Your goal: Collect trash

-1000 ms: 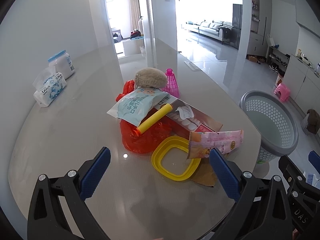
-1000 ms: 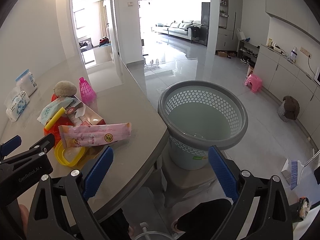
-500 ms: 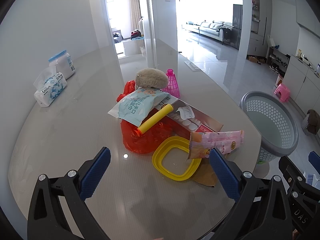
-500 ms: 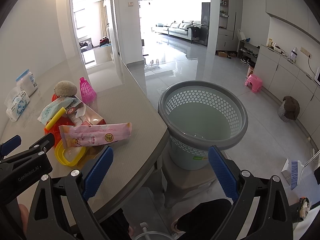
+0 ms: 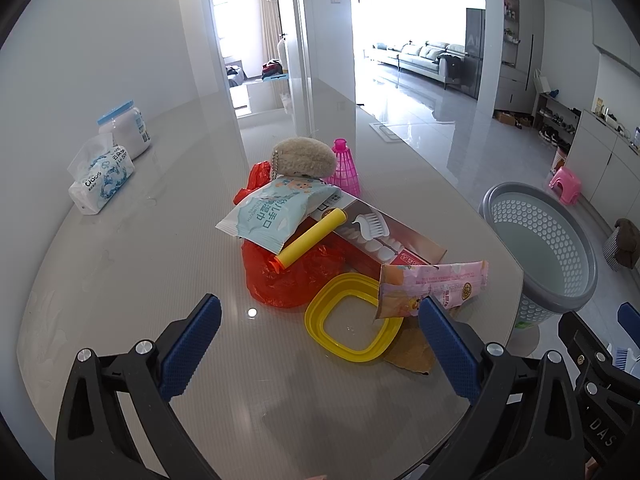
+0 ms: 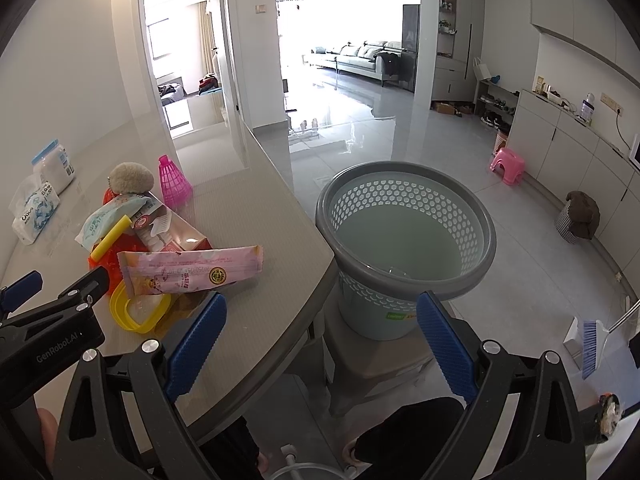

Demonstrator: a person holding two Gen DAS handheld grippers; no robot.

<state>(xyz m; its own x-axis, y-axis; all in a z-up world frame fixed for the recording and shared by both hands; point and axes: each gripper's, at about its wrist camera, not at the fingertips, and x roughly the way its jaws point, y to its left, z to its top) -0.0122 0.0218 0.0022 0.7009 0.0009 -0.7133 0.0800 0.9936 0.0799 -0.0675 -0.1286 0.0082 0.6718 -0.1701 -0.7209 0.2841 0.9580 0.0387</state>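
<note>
A trash pile lies on the grey table: a red plastic bag, a light blue wet-wipe packet, a yellow foam tube, a toothpaste box, a pink wrapper, a yellow square lid, a beige fuzzy lump and a pink shuttlecock. My left gripper is open and empty, just in front of the yellow lid. My right gripper is open and empty past the table's edge, in front of the empty grey basket. The pink wrapper also shows there.
A tissue pack and a blue-lidded jar stand at the table's far left. The basket sits on a stool off the table's right edge. A broom and a pink stool are on the floor.
</note>
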